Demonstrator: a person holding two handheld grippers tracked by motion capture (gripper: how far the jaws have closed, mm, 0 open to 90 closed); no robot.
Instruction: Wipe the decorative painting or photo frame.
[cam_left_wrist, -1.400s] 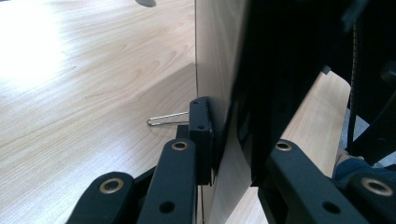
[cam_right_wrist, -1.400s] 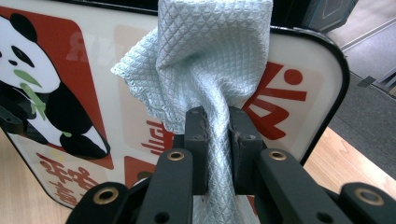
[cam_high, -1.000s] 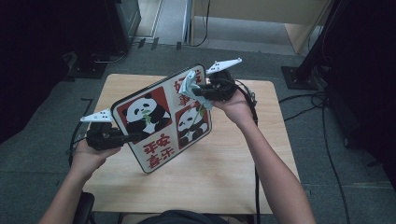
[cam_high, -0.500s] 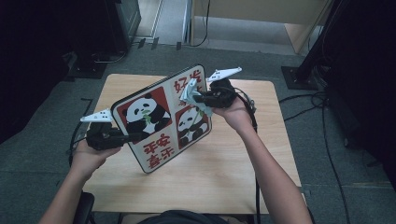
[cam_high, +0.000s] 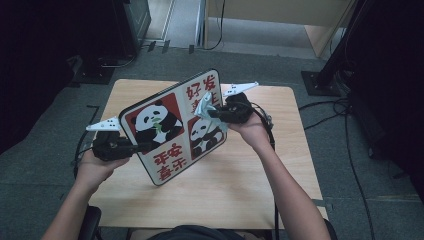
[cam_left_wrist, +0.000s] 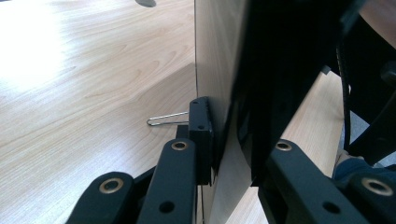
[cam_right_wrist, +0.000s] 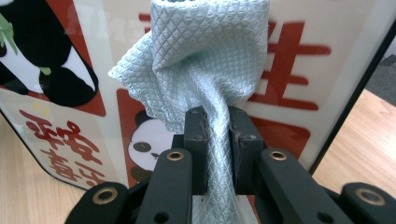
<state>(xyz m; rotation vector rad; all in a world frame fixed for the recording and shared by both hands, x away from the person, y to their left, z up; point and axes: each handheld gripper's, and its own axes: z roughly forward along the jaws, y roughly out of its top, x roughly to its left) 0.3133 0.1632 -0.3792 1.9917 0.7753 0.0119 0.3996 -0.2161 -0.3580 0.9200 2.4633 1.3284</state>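
left gripper (cam_high: 134, 147): clamped on the near-left edge of the panda board (cam_high: 165, 125) | board: held tilted above the table (cam_high: 260, 200) | right gripper (cam_high: 212, 114): clenched on a pale cloth (cam_right_wrist: 205, 60) pressed to the board's right face

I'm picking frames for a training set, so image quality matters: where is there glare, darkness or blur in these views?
High view: room edges fall to near black, table evenly lit. Left gripper view: washed-out glare on the wood at upper left, and the panda board held edge-on is close, dark and soft. Right gripper view: the cloth weave is sharp, the board's print behind slightly soft.
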